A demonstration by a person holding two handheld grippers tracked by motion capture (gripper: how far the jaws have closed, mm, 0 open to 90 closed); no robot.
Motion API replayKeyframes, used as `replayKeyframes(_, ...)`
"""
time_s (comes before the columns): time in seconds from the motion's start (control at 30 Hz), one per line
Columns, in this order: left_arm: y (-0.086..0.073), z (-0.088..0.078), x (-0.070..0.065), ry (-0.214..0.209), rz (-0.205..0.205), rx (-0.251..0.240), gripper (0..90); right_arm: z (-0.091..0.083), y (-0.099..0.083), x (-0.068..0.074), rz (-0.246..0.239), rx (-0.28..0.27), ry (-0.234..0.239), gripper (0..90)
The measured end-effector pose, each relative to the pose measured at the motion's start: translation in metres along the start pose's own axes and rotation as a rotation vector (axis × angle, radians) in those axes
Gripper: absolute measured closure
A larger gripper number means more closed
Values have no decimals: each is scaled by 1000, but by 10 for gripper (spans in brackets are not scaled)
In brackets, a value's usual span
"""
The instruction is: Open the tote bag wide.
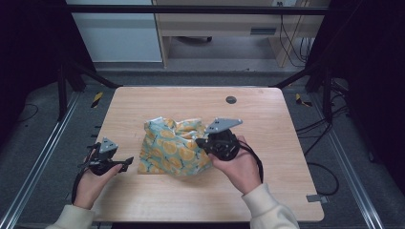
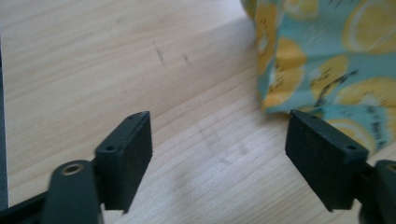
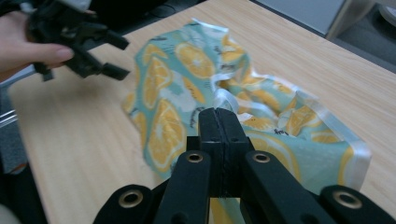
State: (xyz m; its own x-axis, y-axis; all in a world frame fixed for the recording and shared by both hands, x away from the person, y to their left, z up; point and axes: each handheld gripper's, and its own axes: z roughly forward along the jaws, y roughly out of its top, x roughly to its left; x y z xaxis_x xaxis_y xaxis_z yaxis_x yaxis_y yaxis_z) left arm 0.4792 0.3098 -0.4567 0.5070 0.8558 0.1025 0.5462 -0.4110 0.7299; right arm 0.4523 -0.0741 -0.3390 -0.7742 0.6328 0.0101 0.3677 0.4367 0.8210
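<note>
The person's sleeves and hands are coming in over the near edge of the surface (image 1: pixel 267 102), each hand holding a claw; the right hand (image 1: pixel 241 167) is gripping the right claw (image 1: pixel 203 141) just past the middle of the surface, with the grey three-cornered plate on top tilting toward the far edge; in the right gripper view its jaws are pressing flat together with no gap, and whether any fold of the bag is caught between them I cannot tell; the lemon-print bag (image 1: pixel 174 145) is lying crumpled at the middle of the surface, teal with yellow citrus slices, its glossy clear-edged seams (image 3: pixel 359 156) showing in the right gripper view, and the right claw's tip is sitting at the bag's right side, touching or just over it; the left hand (image 1: pixel 93 183) is holding the left claw (image 1: pixel 128 162) near the surface's left edge, pointing toward the bag and standing just beside its near left corner without touching; in the left gripper view its pads (image 2: pixel 126 156) are standing wide apart, released, with bare light wood between them and the bag's corner (image 2: pixel 322 70) lying just beyond the right-hand pad; a small dark round grommet (image 1: pixel 231 99) is sitting near the far edge of the surface.
</note>
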Motion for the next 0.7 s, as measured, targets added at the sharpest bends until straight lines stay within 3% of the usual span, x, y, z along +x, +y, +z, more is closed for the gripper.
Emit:
replayKeyframes(0.1, 12, -7, -2, -16, 7, -36, 289, -3, -13, 11, -6, -1, 15, 900)
replayKeyframes(0.27, 40, -11, -6, -34, 60, -33, 331, 3, -31, 20, -15, 19, 33, 900)
replayKeyframes(0.33, 45, -11, -7, -39, 63, -35, 331, 5, -33, 21, -11, 19, 41, 900)
replayKeyframes(0.43, 69, -14, -9, -63, 80, -47, 329, 13, -40, 27, -14, 30, 62, 900)
replayKeyframes(0.7, 117, -8, -22, -103, 162, -30, 278, 19, -48, 32, -24, 34, 78, 900)
